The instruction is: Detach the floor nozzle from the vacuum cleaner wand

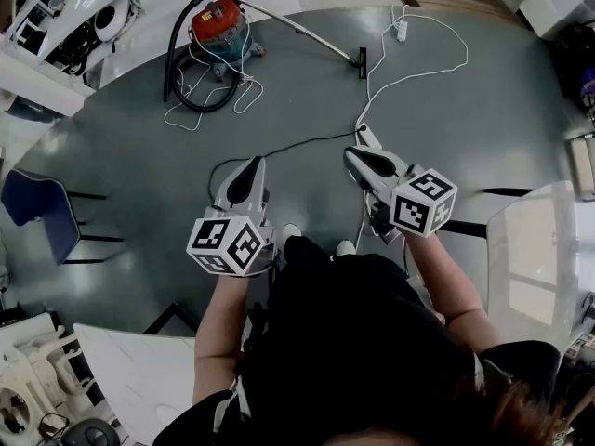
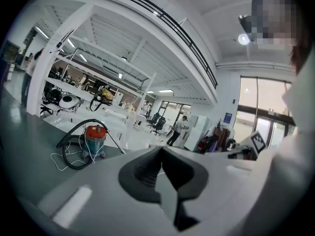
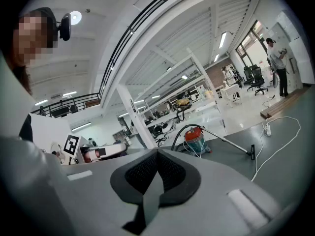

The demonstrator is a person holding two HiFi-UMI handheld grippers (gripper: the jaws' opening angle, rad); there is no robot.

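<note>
The vacuum cleaner, a red and teal canister (image 1: 218, 26), stands far off on the grey floor. Its metal wand (image 1: 307, 32) slants down to the black floor nozzle (image 1: 362, 61), which rests on the floor, still on the wand. The canister (image 3: 196, 136), the wand (image 3: 229, 141) and the nozzle (image 3: 253, 151) also show in the right gripper view; the left gripper view has the canister (image 2: 94, 136). My left gripper (image 1: 254, 163) and right gripper (image 1: 359, 147) are held in front of my body, far short of the vacuum. Both are shut and empty: left gripper (image 2: 161, 150), right gripper (image 3: 157, 154).
A black hose (image 1: 186, 77) loops beside the canister. A white cable (image 1: 418, 72) runs from a power strip (image 1: 402, 31) across the floor toward me, with a thin black cable (image 1: 297, 142) nearby. A blue chair (image 1: 42, 214) stands left, a pale table (image 1: 535, 258) right. A person (image 2: 183, 128) stands far off.
</note>
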